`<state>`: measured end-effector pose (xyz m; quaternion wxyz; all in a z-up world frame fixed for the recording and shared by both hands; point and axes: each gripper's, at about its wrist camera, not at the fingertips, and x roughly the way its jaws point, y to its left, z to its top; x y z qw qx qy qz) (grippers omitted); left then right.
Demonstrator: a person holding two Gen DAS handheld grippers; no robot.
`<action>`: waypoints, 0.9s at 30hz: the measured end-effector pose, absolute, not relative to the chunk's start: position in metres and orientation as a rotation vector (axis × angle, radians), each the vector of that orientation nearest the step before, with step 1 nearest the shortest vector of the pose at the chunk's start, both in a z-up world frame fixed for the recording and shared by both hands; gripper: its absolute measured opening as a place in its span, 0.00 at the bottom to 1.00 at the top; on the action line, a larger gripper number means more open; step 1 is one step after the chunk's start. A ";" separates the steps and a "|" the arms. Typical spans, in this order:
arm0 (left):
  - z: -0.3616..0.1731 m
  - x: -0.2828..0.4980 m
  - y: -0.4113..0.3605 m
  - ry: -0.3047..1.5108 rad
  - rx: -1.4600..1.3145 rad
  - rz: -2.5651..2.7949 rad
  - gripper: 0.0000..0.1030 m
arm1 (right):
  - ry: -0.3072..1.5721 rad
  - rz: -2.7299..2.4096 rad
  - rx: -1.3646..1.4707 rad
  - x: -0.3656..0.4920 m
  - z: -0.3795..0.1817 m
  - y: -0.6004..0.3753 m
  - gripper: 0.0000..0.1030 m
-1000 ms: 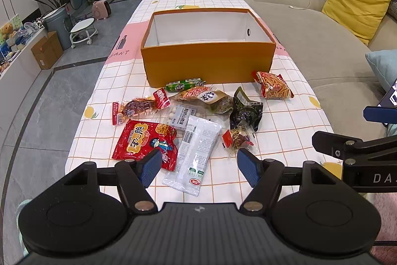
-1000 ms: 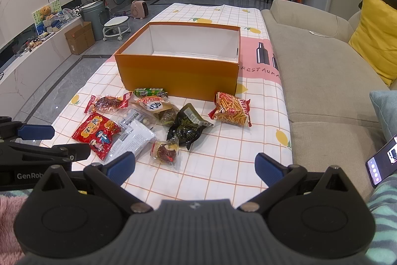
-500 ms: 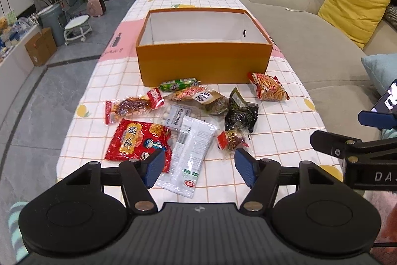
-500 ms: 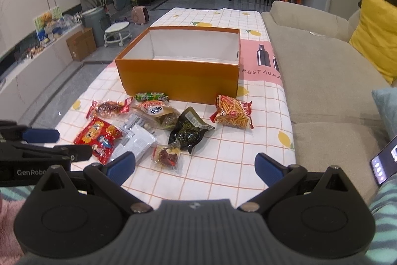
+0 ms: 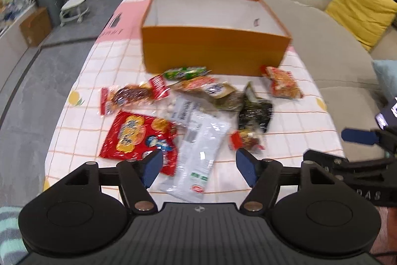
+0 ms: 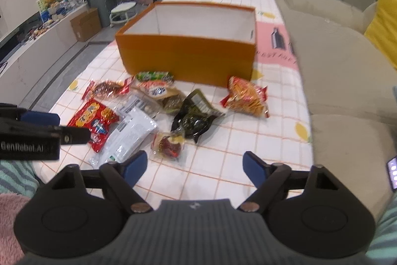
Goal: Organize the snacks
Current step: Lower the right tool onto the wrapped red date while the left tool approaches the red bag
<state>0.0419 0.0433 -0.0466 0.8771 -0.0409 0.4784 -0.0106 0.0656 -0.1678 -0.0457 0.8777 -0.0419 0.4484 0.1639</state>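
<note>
Several snack packets lie on the checked tablecloth (image 5: 297, 140) in front of an open orange box (image 5: 215, 51) (image 6: 186, 58). Among them are a red biscuit bag (image 5: 139, 135) (image 6: 95, 121), a long white packet (image 5: 201, 153) (image 6: 129, 133), a dark green pouch (image 5: 254, 113) (image 6: 196, 116), an orange stick-snack bag (image 5: 282, 85) (image 6: 245, 98) and a small red sweet (image 5: 247, 139) (image 6: 170, 144). My left gripper (image 5: 198, 163) hangs above the white packet's near end, jaws opening and holding nothing. My right gripper (image 6: 194, 165) hovers near the red sweet, jaws closing with nothing between them.
A beige sofa (image 6: 335, 61) with a yellow cushion (image 5: 359, 9) runs along the table's right side. Grey floor, a white stool (image 6: 122, 13) and a cardboard box (image 6: 85, 24) lie to the left. A phone (image 6: 392, 173) rests near my right side.
Both grippers have dropped lower and closer to the snack pile. The right jaws have narrowed. The snacks and the box have not moved.
</note>
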 end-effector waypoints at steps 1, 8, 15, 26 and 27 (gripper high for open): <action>-0.049 0.046 0.048 1.011 -0.089 -0.002 0.77 | 0.951 0.349 -0.081 0.070 -0.050 -0.165 0.78; -0.069 0.073 0.086 1.095 -0.195 0.158 0.80 | 1.047 0.383 -0.028 0.104 -0.079 -0.144 0.72; -0.105 0.086 0.100 1.173 -0.384 0.276 0.81 | 1.102 0.388 -0.032 0.130 -0.104 -0.118 0.67; -0.136 0.096 0.088 1.220 -0.340 0.232 0.57 | 1.176 0.380 -0.007 0.143 -0.136 -0.116 0.44; -0.135 0.094 0.087 1.218 -0.340 0.227 0.53 | 1.172 0.381 -0.001 0.144 -0.136 -0.118 0.43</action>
